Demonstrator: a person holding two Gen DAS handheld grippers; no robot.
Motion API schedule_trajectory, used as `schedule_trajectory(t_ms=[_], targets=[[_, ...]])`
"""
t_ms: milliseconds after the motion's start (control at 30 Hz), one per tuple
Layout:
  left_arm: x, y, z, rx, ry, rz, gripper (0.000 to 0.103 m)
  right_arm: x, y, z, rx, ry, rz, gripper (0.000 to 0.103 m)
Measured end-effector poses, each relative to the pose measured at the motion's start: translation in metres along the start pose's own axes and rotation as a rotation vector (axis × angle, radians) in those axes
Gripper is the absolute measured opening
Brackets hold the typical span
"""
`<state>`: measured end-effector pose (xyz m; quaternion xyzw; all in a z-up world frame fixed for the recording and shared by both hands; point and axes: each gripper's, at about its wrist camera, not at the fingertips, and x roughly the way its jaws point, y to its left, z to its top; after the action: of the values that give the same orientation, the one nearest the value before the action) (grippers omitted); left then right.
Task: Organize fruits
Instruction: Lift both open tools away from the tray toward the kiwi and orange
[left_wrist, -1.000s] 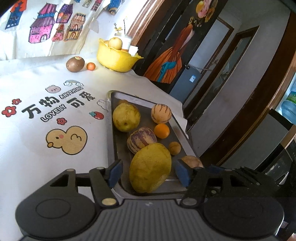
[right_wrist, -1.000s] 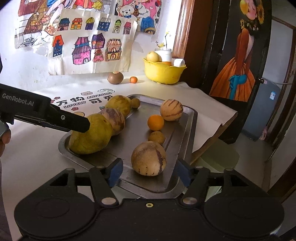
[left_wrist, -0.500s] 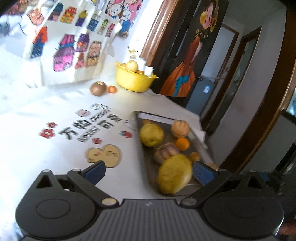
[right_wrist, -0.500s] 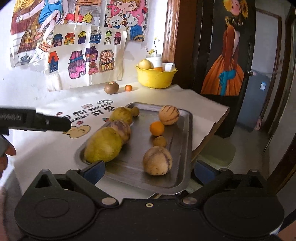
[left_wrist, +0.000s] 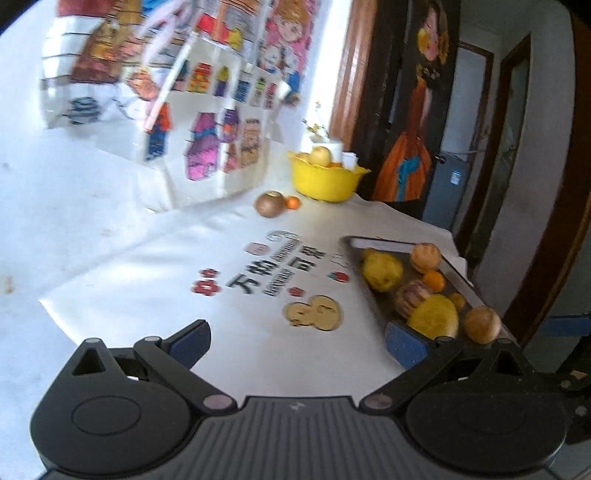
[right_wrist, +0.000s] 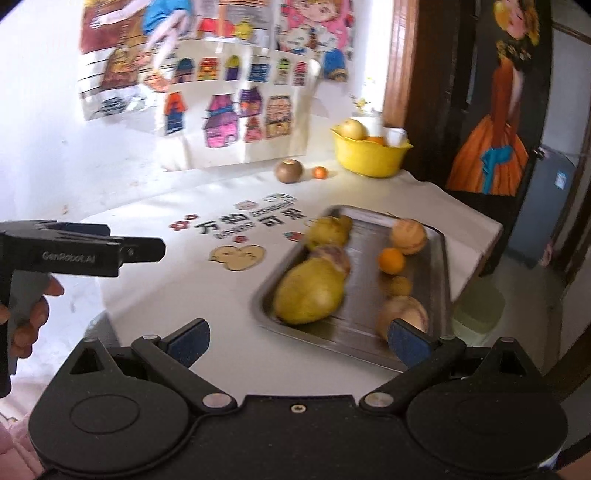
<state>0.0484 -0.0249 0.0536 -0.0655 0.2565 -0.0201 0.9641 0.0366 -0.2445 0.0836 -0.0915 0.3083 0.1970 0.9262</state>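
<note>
Both tongs, the left gripper and right gripper, gape empty, the large yellow-green oblong fruit in the metal tray ahead-right, long axis slanting away rightward.

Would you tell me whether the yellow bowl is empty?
Not empty: the yellow bowl holds a pale round fruit and something orange.

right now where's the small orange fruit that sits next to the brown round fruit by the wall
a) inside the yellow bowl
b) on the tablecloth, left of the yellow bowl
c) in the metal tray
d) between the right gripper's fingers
b: the small orange fruit lies on the tablecloth beside the brown round fruit, left of the yellow bowl and outside the metal tray.
</note>
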Motion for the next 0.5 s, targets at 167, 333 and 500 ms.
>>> schedule_trajectory(t_ms=[167, 333, 500], targets=[[-0.008, 0.024, 0.001, -0.031, -0.006, 0.054, 0.103, -0.004, 0.017, 0.01, 0.063, 0.011, 0.099, 0.102], [-0.011, 0.048, 0.006, -0.071, -0.011, 0.096, 0.103, -0.005, 0.026, 0.029, 0.19, 0.032, 0.216, 0.102], [-0.006, 0.063, 0.024, -0.058, -0.019, 0.141, 0.103, 0.003, 0.027, 0.055, 0.27, 0.054, 0.245, 0.102]])
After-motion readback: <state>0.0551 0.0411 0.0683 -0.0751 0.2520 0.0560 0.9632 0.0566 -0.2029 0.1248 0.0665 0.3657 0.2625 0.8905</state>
